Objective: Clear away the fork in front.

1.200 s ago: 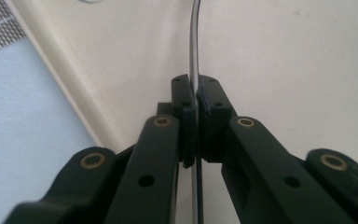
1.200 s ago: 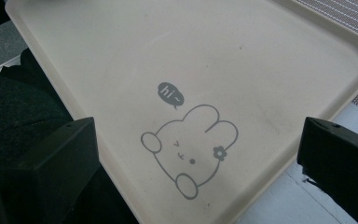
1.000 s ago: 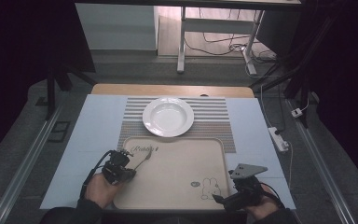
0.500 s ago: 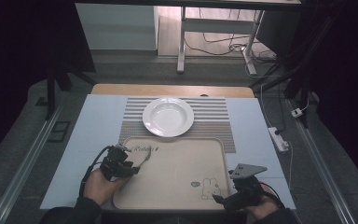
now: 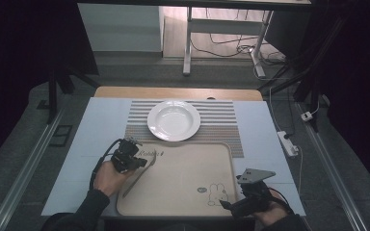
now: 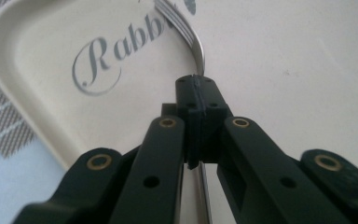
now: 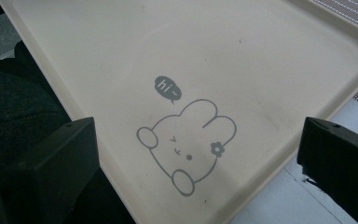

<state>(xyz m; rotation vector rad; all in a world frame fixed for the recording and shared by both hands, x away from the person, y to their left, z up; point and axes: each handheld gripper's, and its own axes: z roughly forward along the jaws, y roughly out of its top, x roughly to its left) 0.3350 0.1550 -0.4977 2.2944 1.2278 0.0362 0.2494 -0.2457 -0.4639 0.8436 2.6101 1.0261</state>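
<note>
At lower left of the high view, the left gripper [image 5: 134,155] is clamped on a metal fork [image 6: 192,32] over the upper left corner of the beige tray [image 5: 188,202]. The fork's handle slants down across the tray. At lower right, the right gripper [image 5: 229,206] hangs with jaws spread wide above the tray's rabbit drawing [image 7: 186,140].

the plate [image 5: 173,120] sits on the striped mat [image 5: 221,118], behind the tray [image 5: 192,178]; the fork [image 5: 137,175] lies in the tray's left part.
</note>
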